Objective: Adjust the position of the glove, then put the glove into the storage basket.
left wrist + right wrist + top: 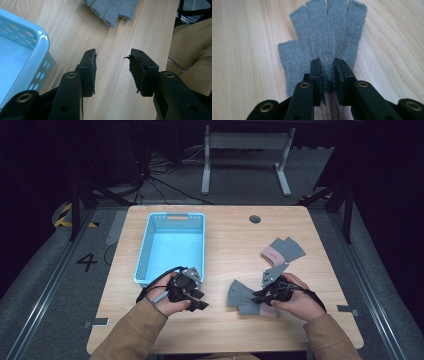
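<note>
A grey fingerless glove (pixel 241 292) with a pink cuff lies flat on the wooden table (pixel 225 245), fingers pointing left. My right gripper (pixel 257 296) is shut on it near the cuff; in the right gripper view the knit of the glove (pixel 329 32) bunches between the narrow jaws of the gripper (pixel 327 67). My left gripper (pixel 200 301) hovers near the front right corner of a light blue basket (pixel 170 216). Its jaws (pixel 112 62) stand wide open over bare wood, with the glove's fingertips (pixel 112 8) farther off.
A second grey glove (pixel 284 250) with a pink cuff lies behind the right hand. The basket's corner (pixel 37 35) sits close to the left jaw. A round cable hole (pixel 255 219) is at the back of the table. A tan sleeve (pixel 195 50) is beyond the table edge.
</note>
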Demonstrator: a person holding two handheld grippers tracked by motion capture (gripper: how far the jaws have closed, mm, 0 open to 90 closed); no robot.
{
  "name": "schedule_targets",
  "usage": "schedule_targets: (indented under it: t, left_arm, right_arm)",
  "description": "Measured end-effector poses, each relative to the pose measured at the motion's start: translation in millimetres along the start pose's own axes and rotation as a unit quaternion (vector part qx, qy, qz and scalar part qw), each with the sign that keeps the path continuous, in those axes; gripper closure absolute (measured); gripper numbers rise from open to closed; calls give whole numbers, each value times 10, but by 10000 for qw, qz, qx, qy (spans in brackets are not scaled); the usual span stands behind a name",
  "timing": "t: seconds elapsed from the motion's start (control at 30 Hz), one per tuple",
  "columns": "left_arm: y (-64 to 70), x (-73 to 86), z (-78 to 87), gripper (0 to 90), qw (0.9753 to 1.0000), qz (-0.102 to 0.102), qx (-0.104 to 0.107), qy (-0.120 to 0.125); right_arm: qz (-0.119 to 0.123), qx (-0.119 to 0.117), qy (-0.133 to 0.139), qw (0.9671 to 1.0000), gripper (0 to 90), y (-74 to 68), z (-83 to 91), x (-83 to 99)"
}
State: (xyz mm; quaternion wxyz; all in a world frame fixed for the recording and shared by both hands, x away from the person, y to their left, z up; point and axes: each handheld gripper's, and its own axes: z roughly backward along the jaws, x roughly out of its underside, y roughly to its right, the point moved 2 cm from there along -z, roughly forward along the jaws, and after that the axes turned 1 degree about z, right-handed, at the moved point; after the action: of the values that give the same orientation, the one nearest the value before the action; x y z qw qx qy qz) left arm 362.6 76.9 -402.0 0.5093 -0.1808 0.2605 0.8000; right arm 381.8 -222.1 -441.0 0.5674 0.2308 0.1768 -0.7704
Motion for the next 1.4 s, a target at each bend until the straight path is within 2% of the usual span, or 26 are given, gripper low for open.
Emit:
schedule_targets:
  t: [0.13,0.23,0.3,0.33,0.5,0.6,0.63,0.67,0.73,0.77,0.87,0.9,0.93,0.97,1.0,1.07,1.1,1.13,1.17,1.23,1.27,1.3,1.37,1.4]
  left_arm:
    - [0,3,-2,576,10000,21,-4,-18]
    - [0,2,-2,576,10000,8,2,3]
    - [-1,6,-1,574,10000,3,-2,8]
    - [-3,10,4,573,10000,11,-11,31]
    - [-7,10,16,573,10000,31,-13,61]
    - [-4,2,20,572,10000,-1,-15,50]
    - [2,-4,13,572,10000,-11,-9,55]
    - [2,-4,13,572,10000,-11,-9,55]
    - [0,-24,3,572,10000,-35,-1,53]
    - [0,-24,3,572,10000,-35,-1,53]
    - [-6,-58,-2,572,10000,-66,2,72]
    - [-6,-58,-2,573,10000,-66,2,72]
    - [-9,-70,-8,573,9999,-73,18,88]
    - [-9,-70,-8,573,9999,-73,18,88]
    - [-10,-82,-10,573,9999,-92,6,91]
    - [-11,-96,-8,573,9999,-97,11,123]
    - [-11,-96,-8,573,9999,-97,11,123]
    - [-11,-100,-7,573,9999,-97,-3,138]
    - [-11,-100,-7,573,9999,-97,-3,138]
    - [-10,-98,-9,573,9998,-65,-21,183]
    - [-12,-96,-4,575,9998,-57,-18,190]
    - [-13,-95,1,575,9998,-27,-14,207]
    - [-20,-89,9,579,9997,23,-5,256]
    - [-26,-86,18,579,9996,44,-27,283]
  right_arm:
    - [19,42,-79,10000,774,17,-28,22]
    - [48,106,-123,9999,721,33,-50,39]
    - [-50,122,-2,9999,665,41,-41,39]
    - [-85,157,155,9997,619,52,-8,30]
    - [-229,269,317,9989,620,70,98,21]
    - [-587,393,463,9964,642,98,207,51]
    - [-793,430,565,9943,658,105,234,61]
    - [-900,487,617,9928,688,121,262,75]
    - [-1065,676,605,9902,736,143,320,107]
    - [-1065,676,605,9902,736,143,320,107]
    - [-1304,646,597,9875,781,149,403,180]
    - [-1304,646,597,9875,781,149,403,180]
    - [-1428,669,622,9855,780,157,437,221]
    - [-1428,669,622,9855,780,157,437,221]
    - [-1544,809,693,9823,789,177,471,257]
    - [-1639,966,758,9788,808,201,507,290]
    - [-1639,966,758,9788,808,201,507,290]
    - [-1801,1101,849,9738,835,226,543,321]
    - [-1801,1101,849,9738,835,226,543,321]
    - [-1971,1240,951,9678,850,255,576,349]
    - [-2127,1332,1076,9620,856,282,598,365]
    - [-2127,1332,1076,9620,856,282,598,365]
    - [-2234,1465,1167,9566,871,318,617,370]
    - [-2266,1500,1192,9549,874,334,623,371]
